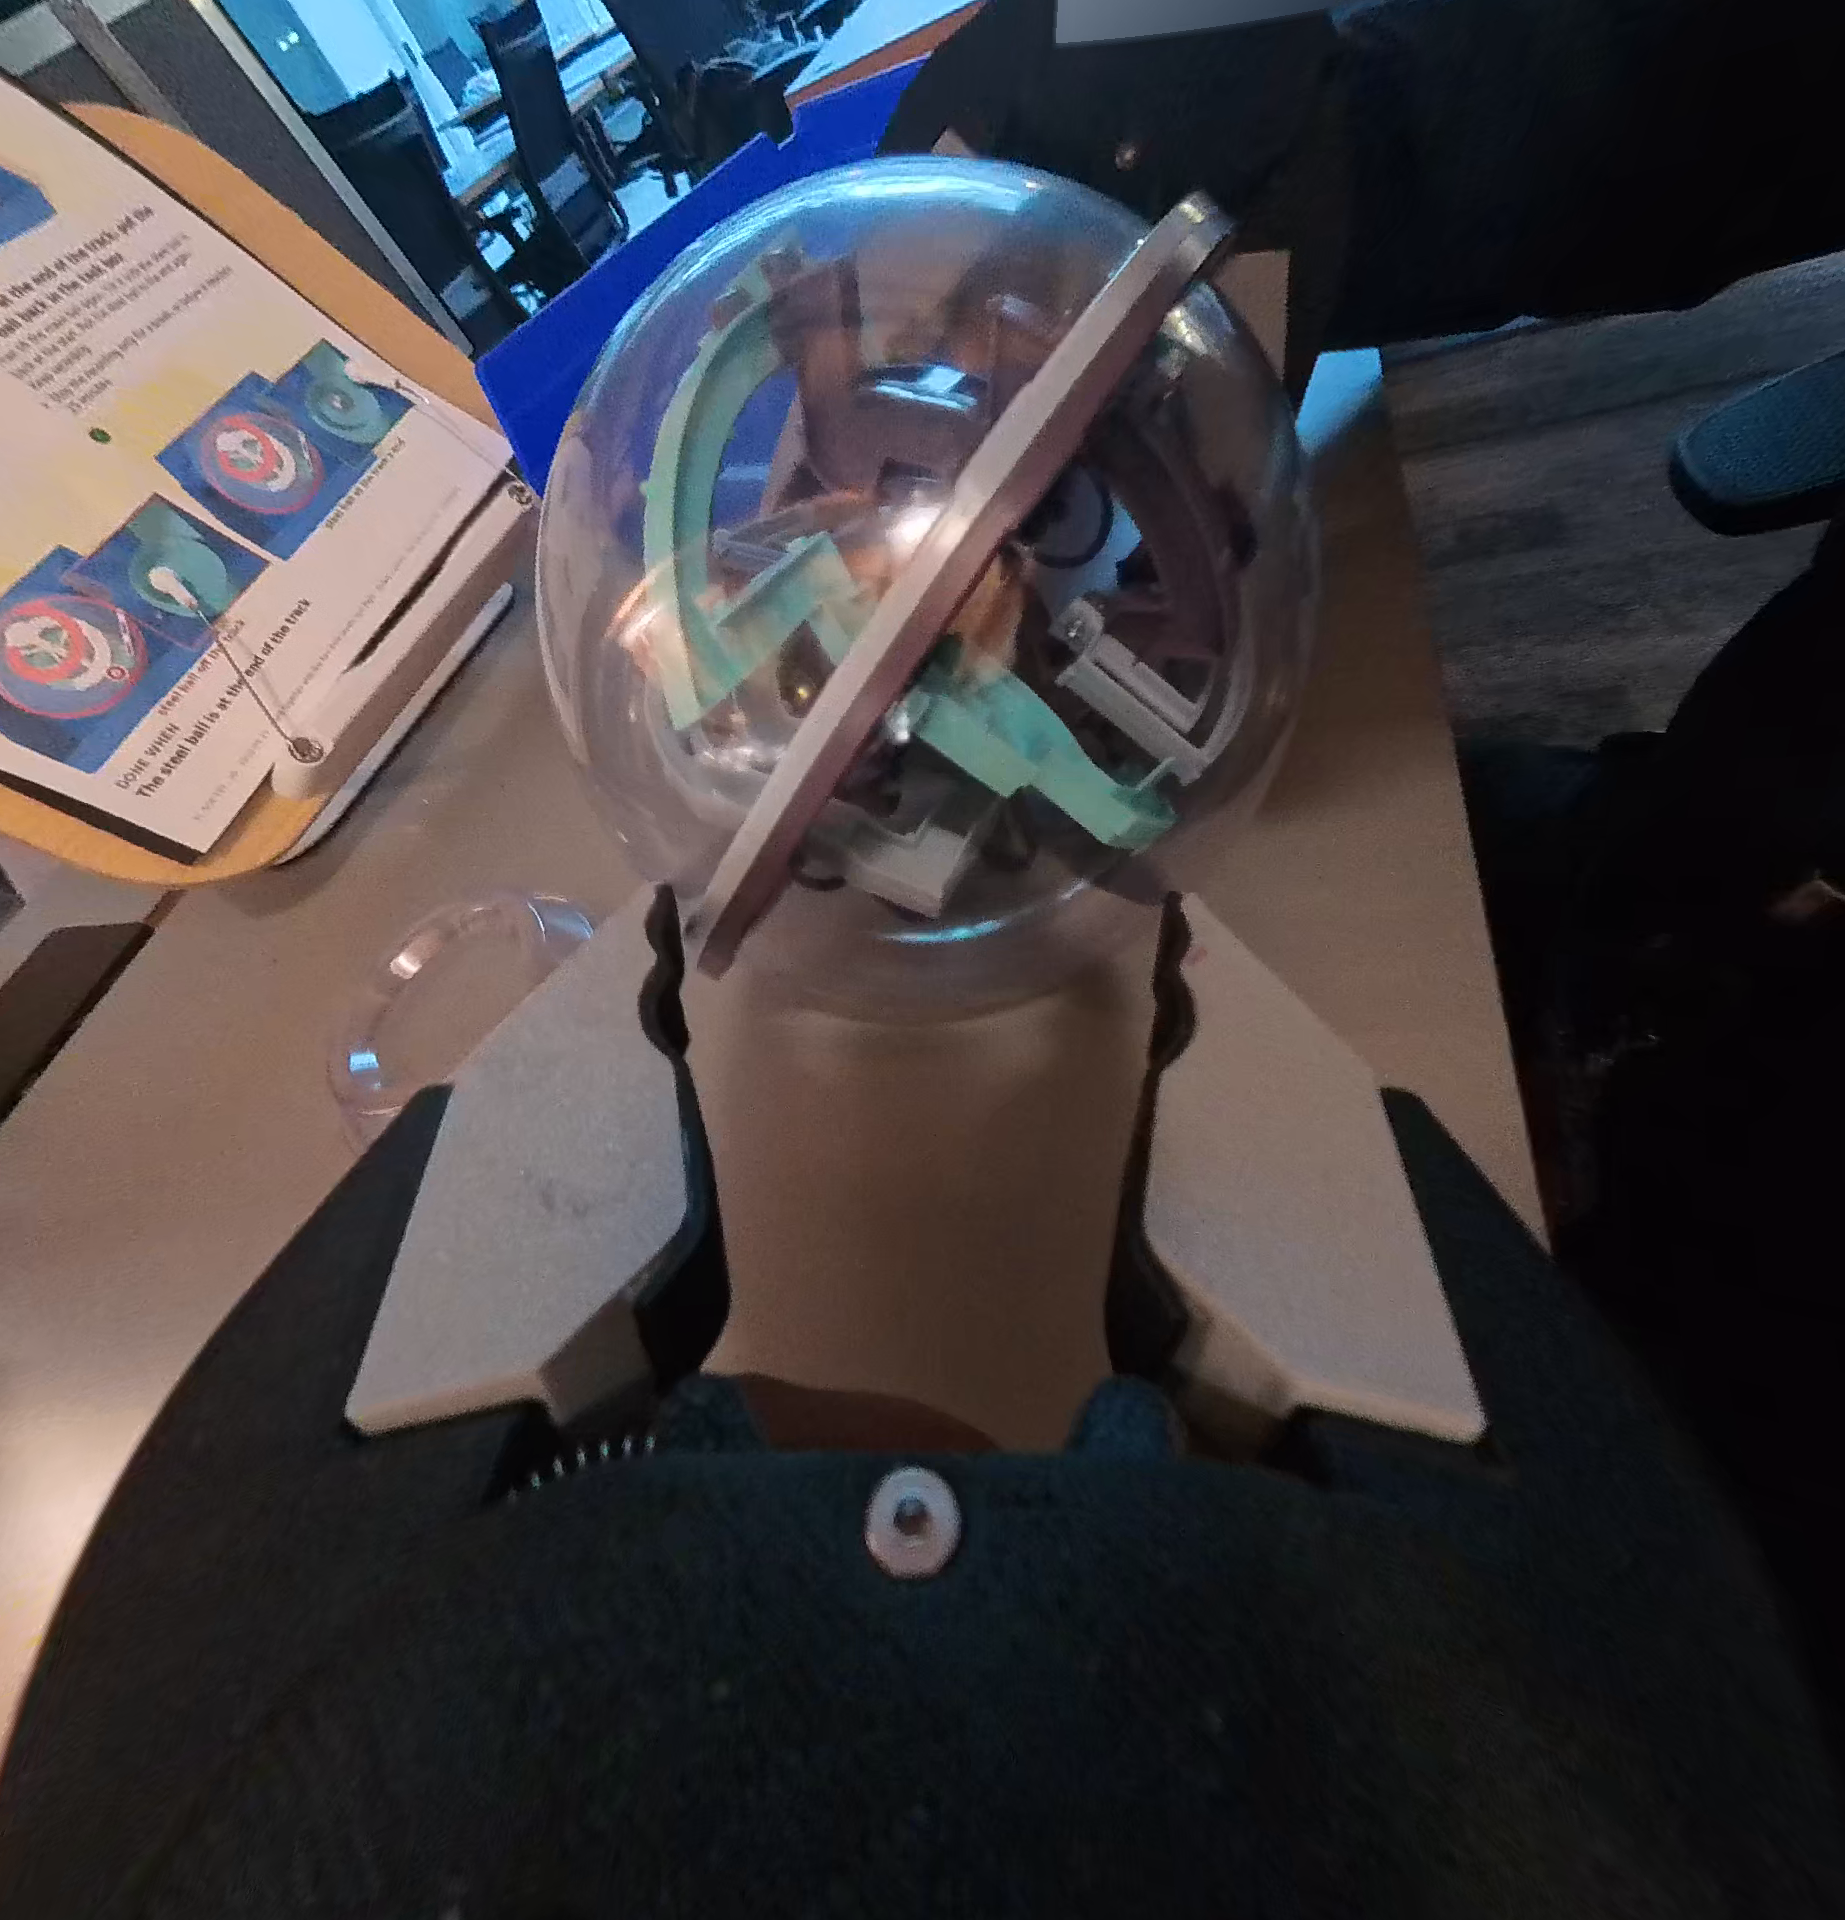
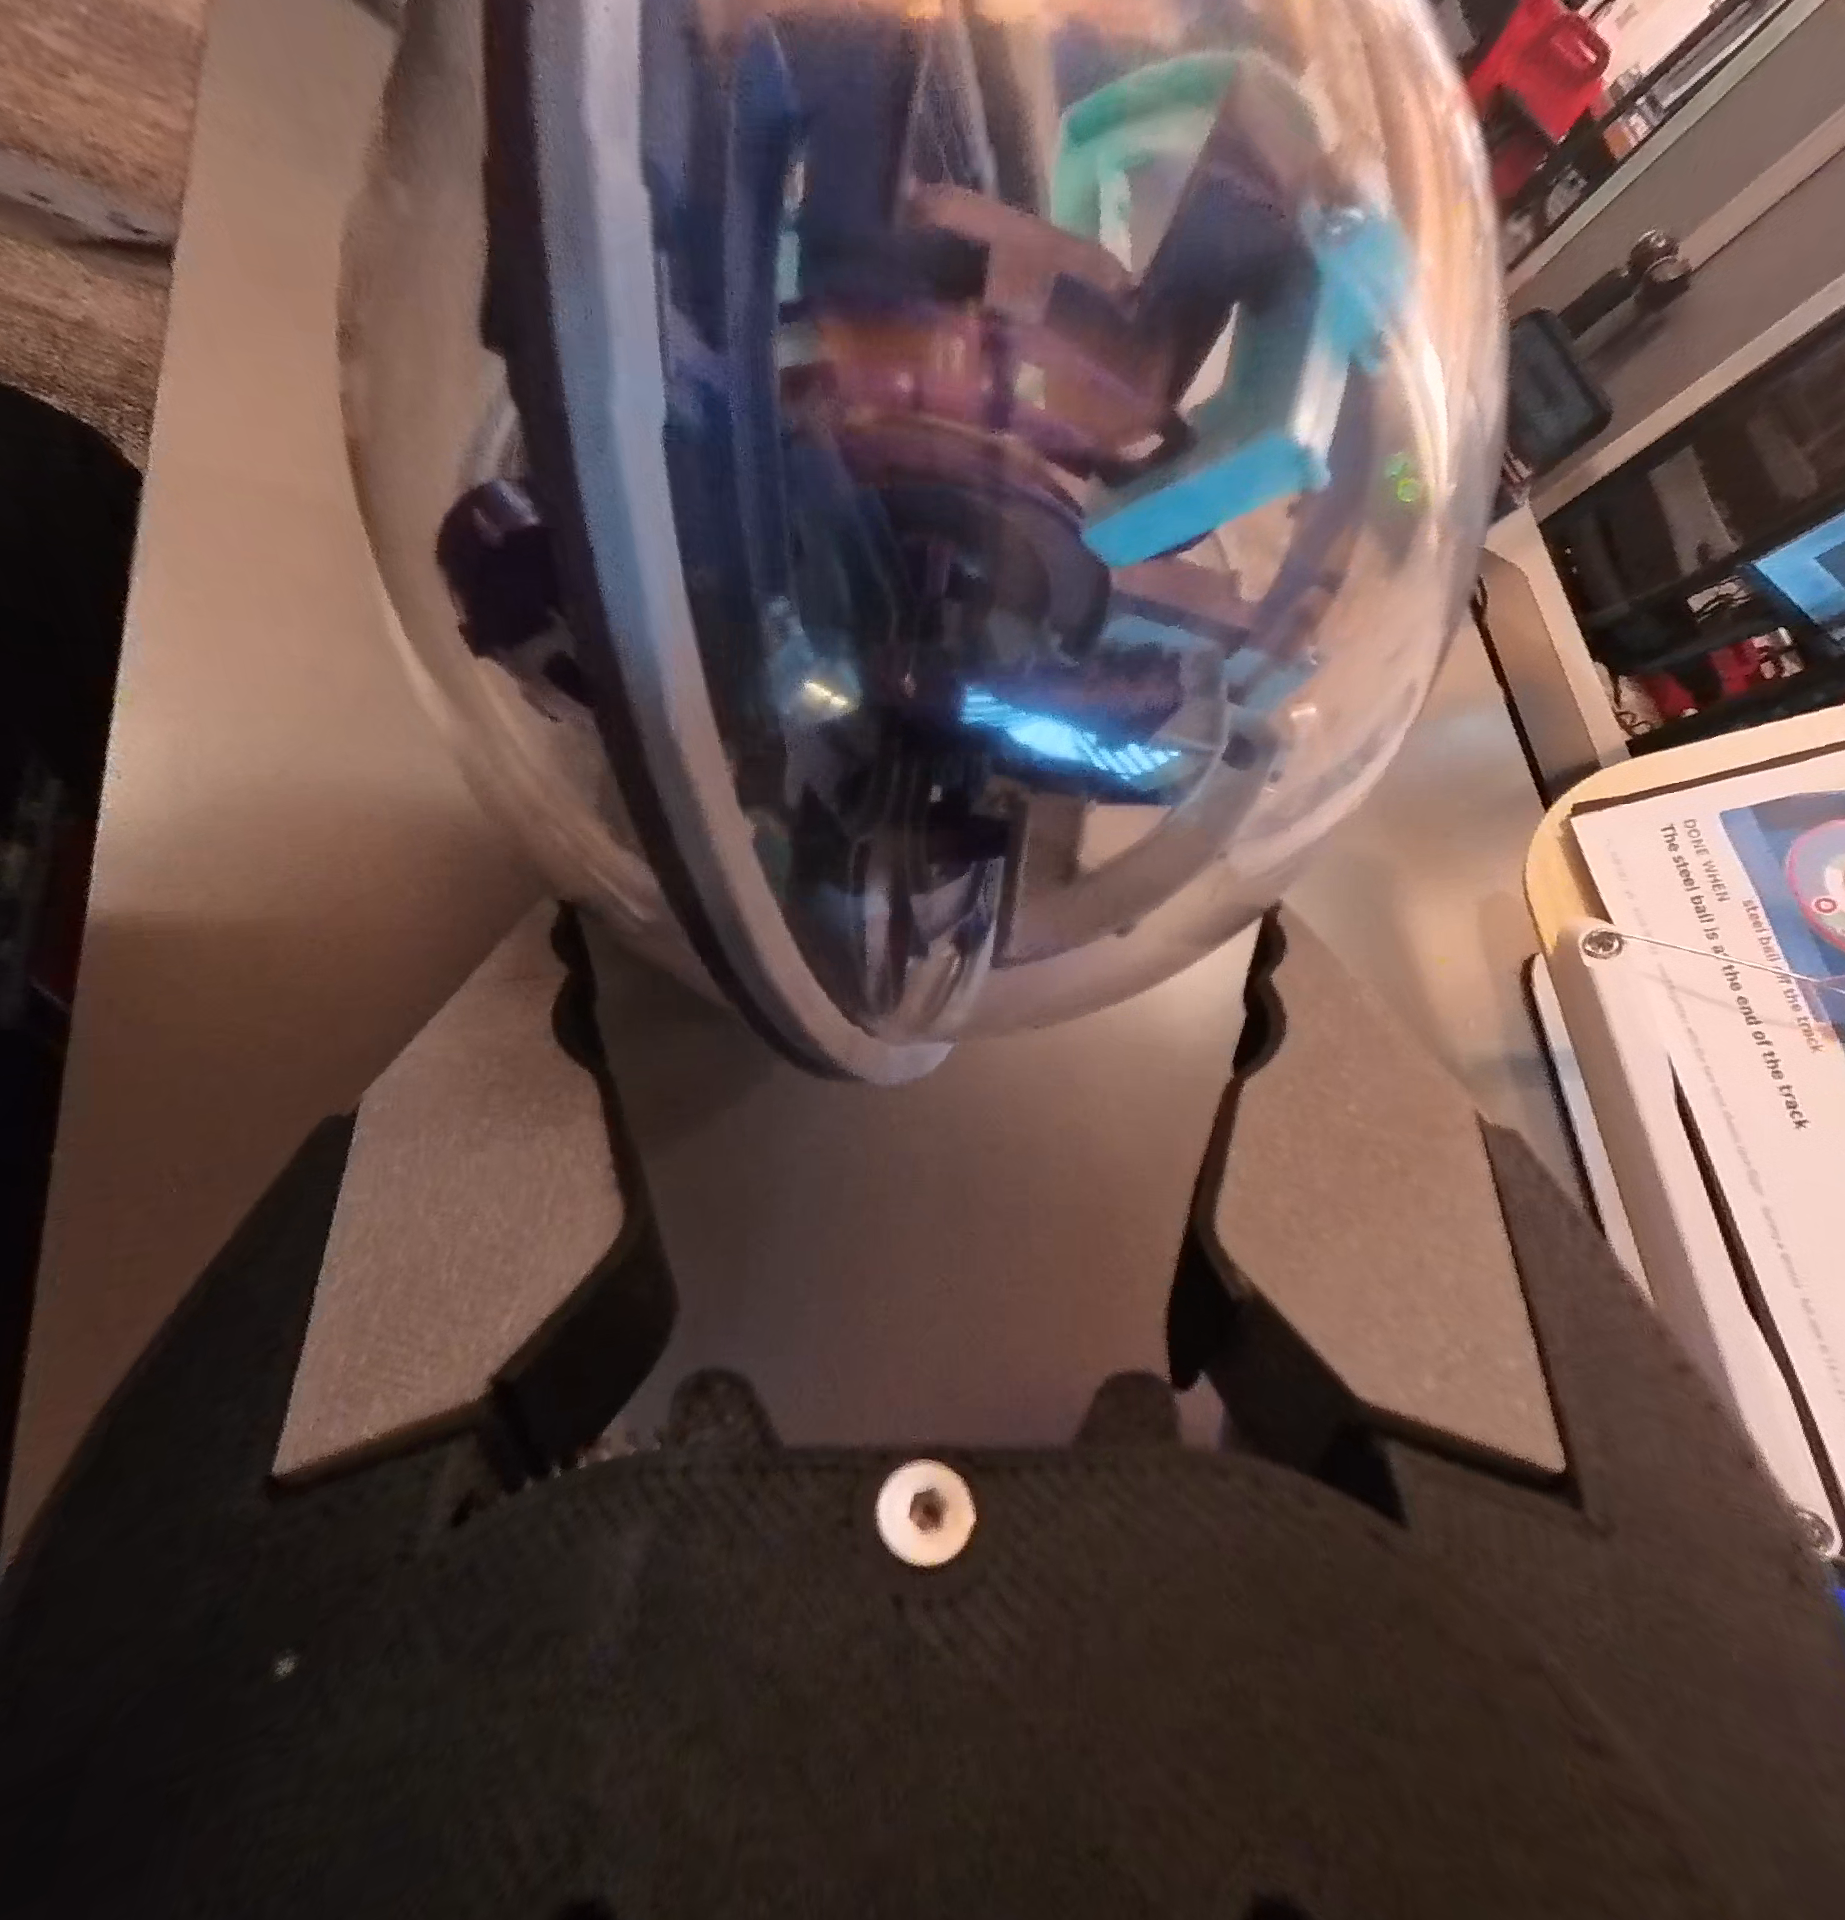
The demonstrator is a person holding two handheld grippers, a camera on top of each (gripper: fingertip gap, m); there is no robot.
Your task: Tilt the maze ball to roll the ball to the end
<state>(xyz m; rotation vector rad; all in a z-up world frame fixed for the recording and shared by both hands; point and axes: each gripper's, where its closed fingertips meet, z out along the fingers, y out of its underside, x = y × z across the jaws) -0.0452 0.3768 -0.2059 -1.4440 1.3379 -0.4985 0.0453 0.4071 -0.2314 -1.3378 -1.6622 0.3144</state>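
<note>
Left hand-held gripper point(image 1: 913, 925) and right hand-held gripper point(image 2: 913, 961), both spread apart, cradle the clear maze ball point(image 1: 923, 551) between them at frame centre above the desk point(image 1: 222, 1091), ring tilted, likely to steer the ball; grip contact unclear.

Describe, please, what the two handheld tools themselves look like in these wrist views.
Both match. The left tool and right tool each have a textured black body with a white-ringed screw at its centre, two flat pale grey fingers edged with black wavy pads, and a small spring shows on the left one.
</note>
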